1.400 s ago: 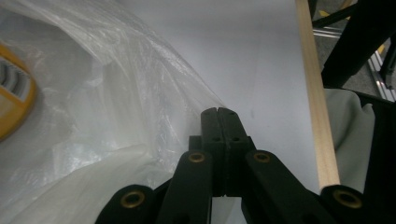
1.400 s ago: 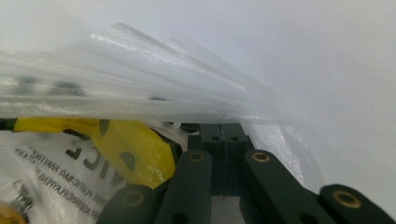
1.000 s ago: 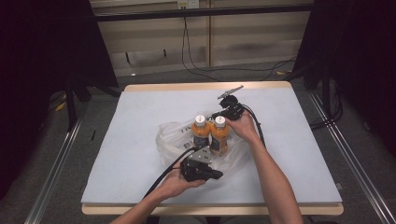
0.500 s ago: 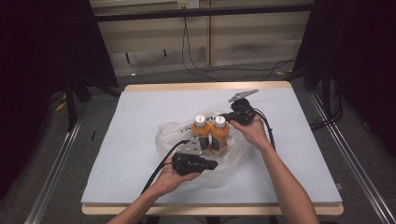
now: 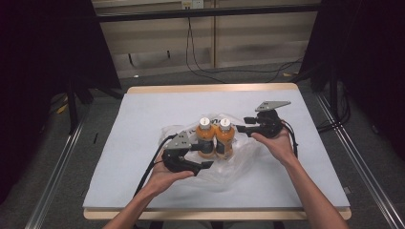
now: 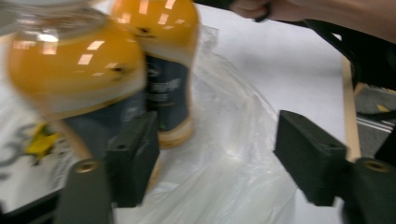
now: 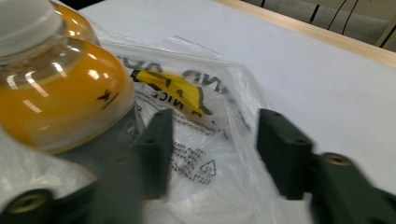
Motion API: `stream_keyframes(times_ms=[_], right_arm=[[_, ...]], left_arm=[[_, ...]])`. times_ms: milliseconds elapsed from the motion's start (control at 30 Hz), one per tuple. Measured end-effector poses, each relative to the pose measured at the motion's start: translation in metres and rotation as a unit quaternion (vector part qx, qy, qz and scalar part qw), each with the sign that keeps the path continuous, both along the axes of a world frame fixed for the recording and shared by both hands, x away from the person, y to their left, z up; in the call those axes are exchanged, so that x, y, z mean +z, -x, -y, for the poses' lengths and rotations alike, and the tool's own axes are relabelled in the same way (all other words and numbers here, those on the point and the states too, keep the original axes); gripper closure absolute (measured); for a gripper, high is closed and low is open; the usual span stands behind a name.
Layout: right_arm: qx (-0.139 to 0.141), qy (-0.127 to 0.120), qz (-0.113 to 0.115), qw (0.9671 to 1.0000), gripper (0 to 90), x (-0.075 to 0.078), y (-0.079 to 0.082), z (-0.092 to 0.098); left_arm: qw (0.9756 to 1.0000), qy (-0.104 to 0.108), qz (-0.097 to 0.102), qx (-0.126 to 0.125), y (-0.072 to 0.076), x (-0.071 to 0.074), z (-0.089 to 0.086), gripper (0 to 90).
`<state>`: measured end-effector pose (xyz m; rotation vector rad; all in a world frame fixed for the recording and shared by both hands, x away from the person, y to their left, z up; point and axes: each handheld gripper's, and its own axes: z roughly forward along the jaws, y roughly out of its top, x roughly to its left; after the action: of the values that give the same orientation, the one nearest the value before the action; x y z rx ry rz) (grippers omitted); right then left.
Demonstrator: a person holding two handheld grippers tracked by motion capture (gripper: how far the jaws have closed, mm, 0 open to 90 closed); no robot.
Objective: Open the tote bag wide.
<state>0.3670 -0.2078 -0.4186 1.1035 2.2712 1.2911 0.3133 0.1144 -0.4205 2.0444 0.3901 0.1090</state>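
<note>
High view first: pale grey tabletop [image 5: 143, 114] with a wooden rim, wide bare stretches to the far side, to the left and to the right; dark floor and rails beyond every edge; near strip between the forearms also bare.

Centre stage: two orange bottles [image 5: 215, 138] upright, touching side by side, white caps up, standing on a crumpled clear plastic bag [image 5: 239, 164] spread flat beneath them.

Left tool [image 5: 199, 156] low at the near left of the bottles, jaws just opened and standing wide, nothing gripped; seen from the left gripper view, one pad just beside the nearest bottle's dark label, bag film [image 6: 224, 154] lying between the jaws, not pinched.

Right tool [image 5: 241, 125] at the far right of the bottles, just beside the right-hand cap, jaws likewise just opened, parted and empty; from the right gripper view, printed bag film [image 7: 205, 154] showing in the gap, bottle [image 7: 60, 102] off to the left of the jaws.

Hard to read: bag's outline faint against the cloth; bottle tops cut off and blurred in both gripper views; label text illegible.
</note>
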Motion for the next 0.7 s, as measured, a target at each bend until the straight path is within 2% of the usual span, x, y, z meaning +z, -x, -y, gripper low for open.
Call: stream_keyframes(times_ms=[67,133,267,300,433,567,700], right_arm=[[-0.001,-0.011,0.006,0.9999,37.7,0.002,0.008,0.006],[-0.005,-0.016,0.009,0.9998,27.9,0.004,0.016,0.011],[-0.013,-0.021,0.019,0.9995,18.9,0.01,0.033,0.018],[-0.015,-0.024,0.021,0.9994,17.7,0.012,0.037,0.02],[-0.024,-0.027,0.032,0.9988,15.2,0.015,0.054,0.028],[-0.033,-0.029,0.044,0.9981,13.9,0.017,0.07,0.035],[-0.043,-0.034,0.042,0.9976,13.3,0.014,0.085,0.044]], left_arm=[[0.9999,0.0,0.008,0.012,-0.002,0.003,-0.007,23.3],[0.9995,-0.002,0.016,0.026,-0.004,0.005,-0.013,18.3],[0.9987,-0.002,0.019,0.047,-0.006,0.007,-0.026,11.8],[0.9982,0.001,0.02,0.057,-0.006,0.008,-0.029,10.4],[0.9972,0.002,0.02,0.072,-0.005,0.01,-0.047,8.8],[0.9951,0.003,0.026,0.096,-0.001,0.012,-0.066,6.7],[0.9933,0.0,0.027,0.112,0.005,0.012,-0.084,4.5]])
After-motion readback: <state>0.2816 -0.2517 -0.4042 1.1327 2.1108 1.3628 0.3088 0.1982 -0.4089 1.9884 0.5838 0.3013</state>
